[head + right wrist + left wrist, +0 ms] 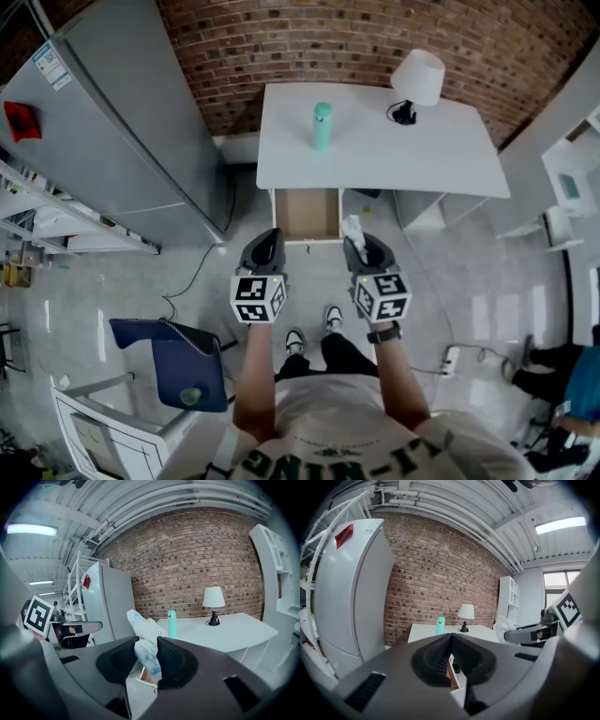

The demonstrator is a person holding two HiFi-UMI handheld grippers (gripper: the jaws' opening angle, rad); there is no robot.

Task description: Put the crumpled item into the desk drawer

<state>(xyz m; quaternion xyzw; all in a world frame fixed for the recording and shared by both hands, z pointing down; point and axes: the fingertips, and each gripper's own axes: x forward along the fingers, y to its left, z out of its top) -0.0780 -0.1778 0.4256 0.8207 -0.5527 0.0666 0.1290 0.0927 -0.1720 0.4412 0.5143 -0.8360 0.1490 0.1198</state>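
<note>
The right tool [148,645] clenches the crumpled item [143,624], facing the open drawer [307,216] under the table [375,155], ready to drop; left tool [451,638] closed, empty.

**Your count, item by item**

You hold two tools, the left tool [265,244] and the right tool [364,247], and one crumpled wrapper [144,631]. You face one tabletop [431,155], one open drawer [307,214], one teal bottle [322,127], one table lamp [417,80], one refrigerator [131,131] and one blue chair [178,361].
</note>
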